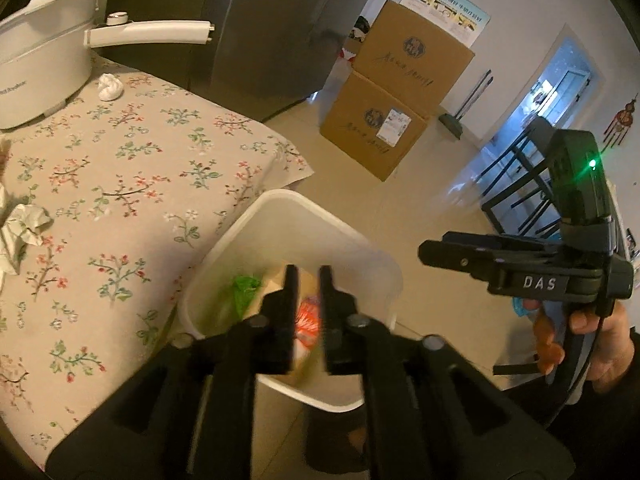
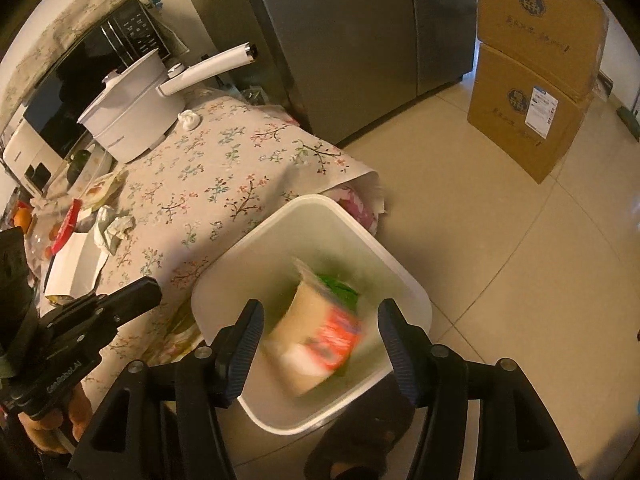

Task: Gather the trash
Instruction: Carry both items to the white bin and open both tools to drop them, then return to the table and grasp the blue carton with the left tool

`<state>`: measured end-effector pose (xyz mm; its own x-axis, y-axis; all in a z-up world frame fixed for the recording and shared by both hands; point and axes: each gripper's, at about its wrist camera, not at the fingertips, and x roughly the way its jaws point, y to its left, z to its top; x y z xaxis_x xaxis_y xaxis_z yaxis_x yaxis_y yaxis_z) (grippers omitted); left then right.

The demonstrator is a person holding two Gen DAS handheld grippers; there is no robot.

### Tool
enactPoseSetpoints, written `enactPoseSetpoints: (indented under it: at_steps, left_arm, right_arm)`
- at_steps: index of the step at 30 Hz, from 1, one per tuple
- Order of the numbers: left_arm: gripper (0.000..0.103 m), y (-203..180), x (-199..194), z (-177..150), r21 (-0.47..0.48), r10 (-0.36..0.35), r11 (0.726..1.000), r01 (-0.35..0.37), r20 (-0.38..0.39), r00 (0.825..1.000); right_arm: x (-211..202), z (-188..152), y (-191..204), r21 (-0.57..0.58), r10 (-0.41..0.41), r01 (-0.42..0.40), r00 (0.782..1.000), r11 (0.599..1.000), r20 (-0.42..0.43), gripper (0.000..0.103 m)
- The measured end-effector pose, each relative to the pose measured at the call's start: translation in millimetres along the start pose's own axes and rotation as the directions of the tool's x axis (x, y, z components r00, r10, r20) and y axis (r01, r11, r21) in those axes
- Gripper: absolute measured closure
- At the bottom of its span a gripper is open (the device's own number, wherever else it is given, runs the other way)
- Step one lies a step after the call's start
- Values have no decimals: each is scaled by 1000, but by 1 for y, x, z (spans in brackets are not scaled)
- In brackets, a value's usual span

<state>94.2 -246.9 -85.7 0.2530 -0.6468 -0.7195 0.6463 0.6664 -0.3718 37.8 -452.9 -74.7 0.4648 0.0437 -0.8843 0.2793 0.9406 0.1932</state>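
Your right gripper spread above bin; blurred cup inside; left gripper narrowly parted, hiding cup.

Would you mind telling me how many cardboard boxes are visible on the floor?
2. They are stacked by the wall beside the fridge: the lower cardboard box sits on the tiled floor, and the upper cardboard box rests on top of it. Others may lie out of view.

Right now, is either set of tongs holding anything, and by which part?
Nothing is held. The right tongs stand wide open above the bin, the cup blurred inside it; the left tongs are nearly closed, empty.
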Motion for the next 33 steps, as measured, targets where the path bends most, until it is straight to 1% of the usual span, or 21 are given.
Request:
enactPoseSetpoints:
  at_steps: [2,3,5,6,8,9,11,13,15,20,26,33]
  left_arm:
    - [72,2,-3,-1,7,24,1000,-24,4,1000]
    - [69,3,-5,-1,8,31,1000,-31,6,1000]
    - [54,6,-9,0,7,48,999,-48,11,999]
    - [51,8,-13,-1,8,64,998,-64,16,998]
    - [41,13,-19,-2,9,89,996,-89,20,996]
    - [38,15,-22,-3,9,103,995,-104,20,994]
    - [28,19,-27,-4,6,130,991,-130,24,991]
    - [22,26,-35,-6,-5,174,985,-173,31,984]
    - [20,35,-45,-9,-24,227,974,-226,35,973]
    - [17,59,-66,-12,-66,302,952,-300,32,953]
    - [16,88,-99,-19,-107,363,928,-357,40,931]
    - [16,132,-143,-32,-198,414,896,-397,48,909]
  right_arm:
    - [0,1,0,3,1,-1,1000,1000,1,42]
    - [-1,1,1,2,3,-3,1000,1000,3,42]
    - [-2,3,5,-1,6,-6,1000,1000,7,41]
    - [-2,3,7,-4,7,-7,1000,1000,8,41]
    - [-2,4,11,-11,9,-8,1000,1000,10,40]
    - [-2,4,13,-15,8,-8,1000,1000,11,40]
    - [-2,5,19,-26,7,-7,1000,1000,14,38]
    - [-2,7,25,-38,9,-8,1000,999,17,36]
    - [-1,8,32,-50,9,-8,1000,999,18,32]
    - [4,12,52,-83,10,-9,1000,996,20,22]
    - [9,16,81,-124,23,-21,1000,992,17,21]
    - [14,18,120,-172,48,-44,999,984,15,20]
